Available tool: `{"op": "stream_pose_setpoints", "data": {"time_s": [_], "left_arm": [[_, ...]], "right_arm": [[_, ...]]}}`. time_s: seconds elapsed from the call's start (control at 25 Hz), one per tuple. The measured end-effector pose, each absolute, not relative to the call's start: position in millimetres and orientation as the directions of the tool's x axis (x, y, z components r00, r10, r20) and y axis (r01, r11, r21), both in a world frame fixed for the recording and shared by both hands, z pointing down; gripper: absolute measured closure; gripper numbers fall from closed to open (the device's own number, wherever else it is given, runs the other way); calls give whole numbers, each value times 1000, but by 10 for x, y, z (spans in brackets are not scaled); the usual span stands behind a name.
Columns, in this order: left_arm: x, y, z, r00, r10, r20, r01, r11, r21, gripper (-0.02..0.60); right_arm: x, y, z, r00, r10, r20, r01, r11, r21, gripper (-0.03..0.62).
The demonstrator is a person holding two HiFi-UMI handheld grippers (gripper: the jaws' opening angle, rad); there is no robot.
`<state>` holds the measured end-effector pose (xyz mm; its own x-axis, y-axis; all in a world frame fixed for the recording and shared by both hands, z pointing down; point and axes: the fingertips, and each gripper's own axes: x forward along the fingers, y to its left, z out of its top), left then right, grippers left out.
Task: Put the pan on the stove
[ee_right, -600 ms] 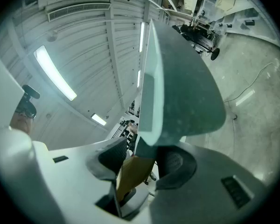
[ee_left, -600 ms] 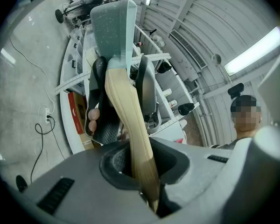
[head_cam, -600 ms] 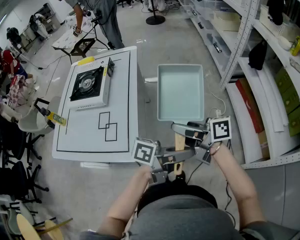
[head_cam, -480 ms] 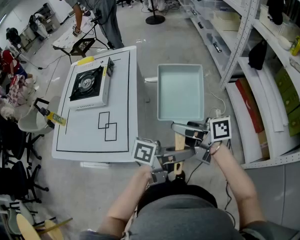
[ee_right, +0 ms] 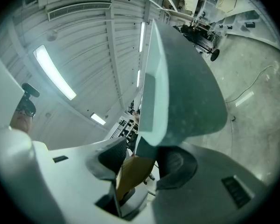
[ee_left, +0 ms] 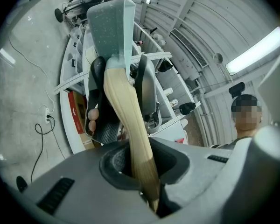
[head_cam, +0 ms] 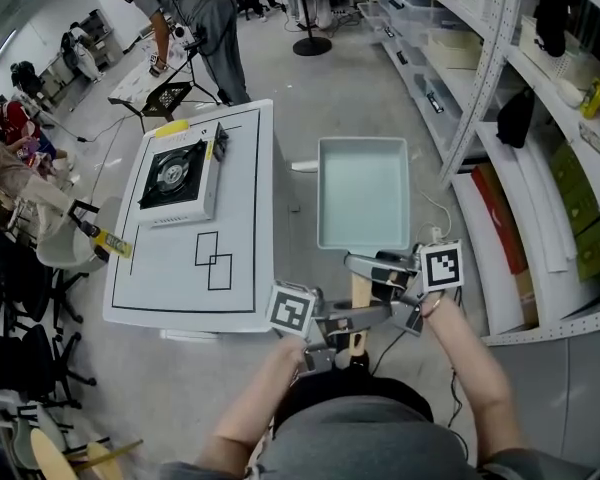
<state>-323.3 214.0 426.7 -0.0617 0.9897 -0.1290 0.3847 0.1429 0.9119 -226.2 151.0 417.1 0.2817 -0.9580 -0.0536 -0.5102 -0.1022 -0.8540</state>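
Two grippers share one pan (head_cam: 362,193), a rectangular, pale blue-green one with low walls, a flat bottom and a light wooden handle (head_cam: 360,290). It is held in the air, open side up, over the concrete floor (head_cam: 330,78). That puts it just right of the white table (head_cam: 235,278) and well apart from the stove (head_cam: 177,173) on the table's far left. The left gripper (head_cam: 352,320) pinches the handle near its end. The right gripper (head_cam: 366,266) has its jaws wide on the handle, close to the pan's body.
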Motion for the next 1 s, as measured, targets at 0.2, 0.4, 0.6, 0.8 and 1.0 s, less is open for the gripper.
{"op": "stream_pose_setpoints", "data": {"time_s": [0.2, 0.4, 0.6, 0.8, 1.0], "left_arm": [[-3188, 2211, 4292, -61, 991, -118, 386, 132, 913, 537], [-3062, 2236, 4286, -64, 991, -119, 364, 134, 922, 535], [-2744, 2255, 4347, -66, 990, -125, 357, 141, 923, 535], [-2248, 2293, 4426, -78, 988, -133, 354, 152, 923, 535], [-1542, 2257, 4477, -66, 988, -142, 351, 156, 923, 535]], "right_arm": [[-2226, 1583, 4180, 279, -959, -58, -501, -94, -860, 408], [-2087, 1608, 4190, 285, -957, -61, -495, -92, -864, 408], [-1767, 1640, 4280, 293, -955, -45, -479, -106, -871, 410], [-1266, 1701, 4370, 310, -950, -36, -462, -117, -879, 410], [-563, 1651, 4417, 295, -955, -32, -465, -115, -878, 410]]}}
